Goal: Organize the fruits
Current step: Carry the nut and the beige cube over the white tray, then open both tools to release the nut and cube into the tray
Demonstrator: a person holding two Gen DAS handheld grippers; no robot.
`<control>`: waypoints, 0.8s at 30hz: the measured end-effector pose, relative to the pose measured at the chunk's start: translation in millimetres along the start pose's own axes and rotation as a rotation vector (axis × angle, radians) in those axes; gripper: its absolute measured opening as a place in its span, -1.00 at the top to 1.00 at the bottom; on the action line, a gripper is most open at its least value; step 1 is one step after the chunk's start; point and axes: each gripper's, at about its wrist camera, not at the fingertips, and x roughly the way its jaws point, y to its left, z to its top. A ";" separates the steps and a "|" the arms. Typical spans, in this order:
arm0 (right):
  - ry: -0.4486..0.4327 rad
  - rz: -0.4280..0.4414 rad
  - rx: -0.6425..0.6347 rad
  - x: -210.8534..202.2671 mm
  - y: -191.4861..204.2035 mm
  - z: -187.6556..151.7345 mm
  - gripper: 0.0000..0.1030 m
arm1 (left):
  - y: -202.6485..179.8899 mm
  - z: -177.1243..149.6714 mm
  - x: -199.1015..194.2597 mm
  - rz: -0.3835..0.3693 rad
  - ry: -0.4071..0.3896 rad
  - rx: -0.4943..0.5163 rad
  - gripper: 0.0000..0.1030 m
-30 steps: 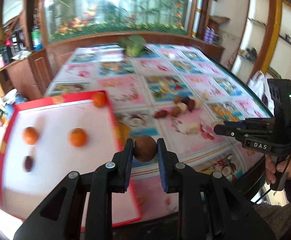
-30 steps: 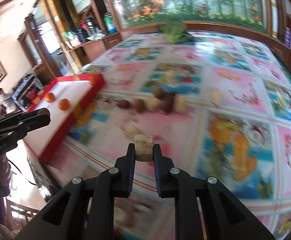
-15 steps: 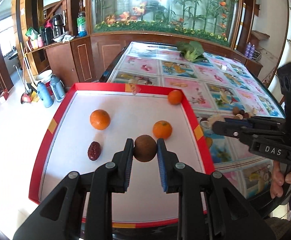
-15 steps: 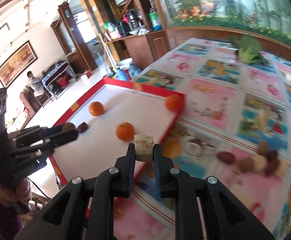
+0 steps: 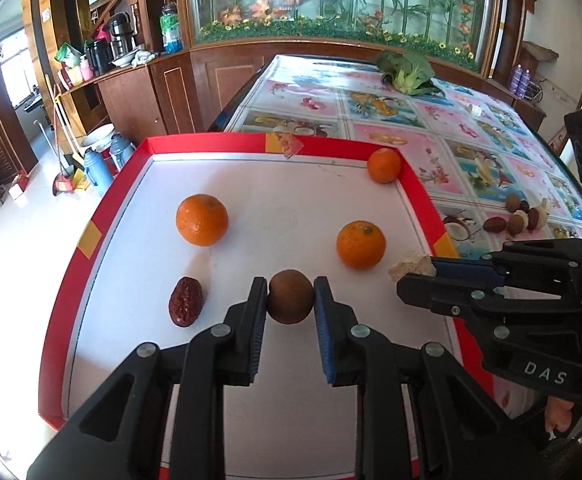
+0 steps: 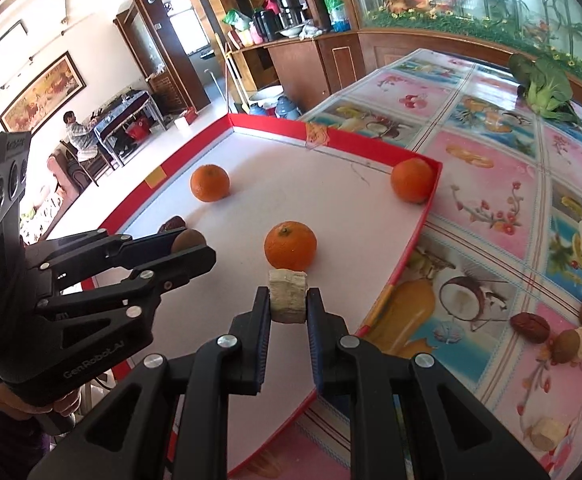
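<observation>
Red date (image 6: 172,223) (mostly hidden behind the left gripper (image 6: 195,248))

Left gripper (image 5: 291,298): pointed forward and steeply down, jaws nearly closed, both pads clamped on a round brown fruit (image 5: 290,297). In the right wrist view it enters from the left edge, level with its partner, a hand (image 6: 57,404) wrapped around its handle.

Right gripper (image 6: 288,300): same downward pitch, jaws fully closed on a pale chunk (image 6: 287,297). In the left wrist view it reaches in from the right edge, fingertips pointing left.
</observation>
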 end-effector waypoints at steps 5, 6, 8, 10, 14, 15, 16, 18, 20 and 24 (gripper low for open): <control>0.026 0.021 0.004 4.2 3.3 -1.2 0.59 | 6.3 -2.1 6.5 0.019 0.037 -0.044 0.47; 0.021 0.024 0.000 1.5 4.4 -1.9 0.44 | 7.6 -2.0 6.4 0.022 0.044 -0.053 0.42; -0.008 0.016 -0.008 -9.2 5.4 -3.3 0.23 | 8.8 -2.3 1.2 0.041 0.037 -0.059 0.10; -0.053 0.041 -0.012 -26.0 3.1 -6.0 0.16 | 8.5 -2.1 -5.5 0.054 0.019 -0.059 -0.08; -0.148 0.001 -0.008 -66.9 -15.0 -18.7 0.11 | 1.9 0.0 -26.3 0.047 -0.028 -0.046 -0.10; -0.159 -0.014 -0.001 -74.2 -20.8 -21.9 0.11 | -1.0 0.7 -29.8 0.043 -0.036 -0.040 -0.10; -0.172 -0.035 0.012 -85.6 -30.0 -28.7 0.10 | -6.0 1.0 -34.6 0.034 -0.046 -0.028 -0.10; -0.190 -0.074 0.041 -106.9 -49.0 -44.4 0.10 | -17.6 0.9 -42.3 0.010 -0.059 0.000 -0.10; -0.194 -0.121 0.073 -123.3 -65.8 -60.0 0.10 | -33.0 -0.4 -48.7 -0.025 -0.070 0.035 -0.10; -0.163 -0.176 0.119 -140.7 -89.1 -85.3 0.10 | -73.2 -3.9 -56.4 -0.111 -0.084 0.128 -0.10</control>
